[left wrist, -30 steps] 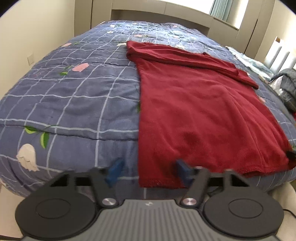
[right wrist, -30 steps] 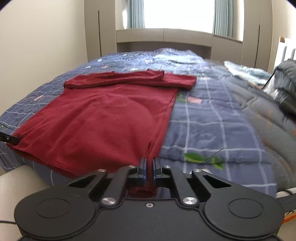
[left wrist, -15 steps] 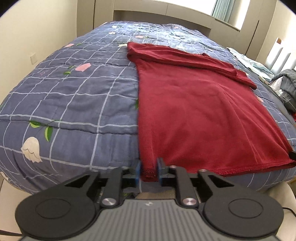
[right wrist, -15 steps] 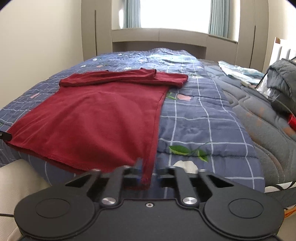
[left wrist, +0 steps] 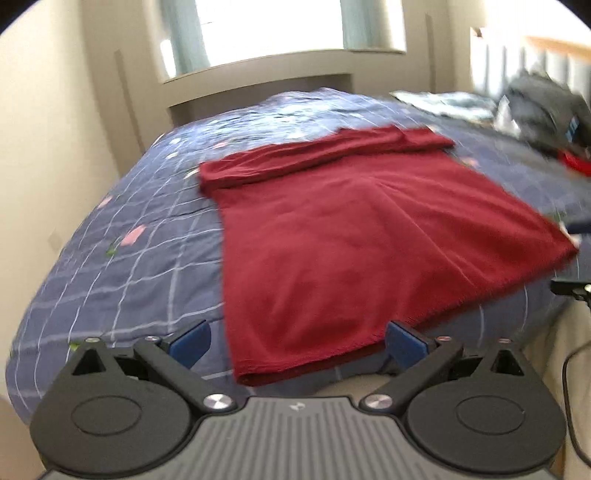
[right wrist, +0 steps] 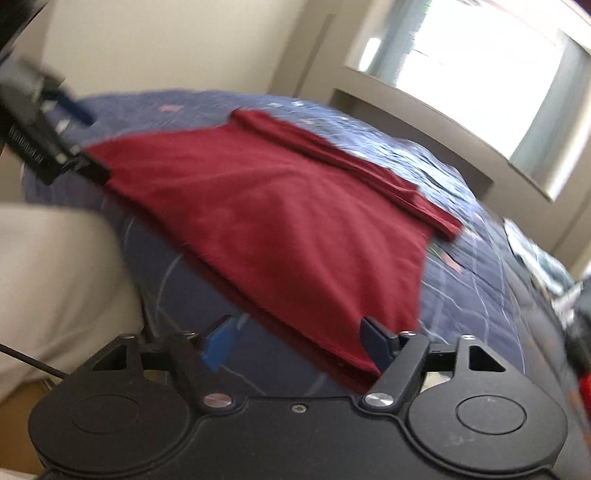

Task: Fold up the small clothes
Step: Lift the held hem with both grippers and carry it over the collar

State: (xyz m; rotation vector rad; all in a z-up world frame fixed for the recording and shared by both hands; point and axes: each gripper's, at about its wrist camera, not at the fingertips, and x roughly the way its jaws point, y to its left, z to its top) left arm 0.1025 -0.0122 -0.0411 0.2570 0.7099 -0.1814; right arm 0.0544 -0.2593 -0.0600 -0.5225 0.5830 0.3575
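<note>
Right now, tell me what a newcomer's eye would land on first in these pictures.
The dark red garment stands out first, spread flat on the blue checked quilt with its hem at the near edge of the bed. Next comes the bright window behind the bed. The left hand-held gripper and the right hand-held gripper frame the hem's corners, jaws opening, nothing pinched.

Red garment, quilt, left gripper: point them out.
red garment [left wrist: 351, 251], left wrist view, middle of the body panel
quilt [left wrist: 147, 258], left wrist view, bare checked area beside the garment
left gripper [left wrist: 295, 341], left wrist view, midway between fingertips
</note>
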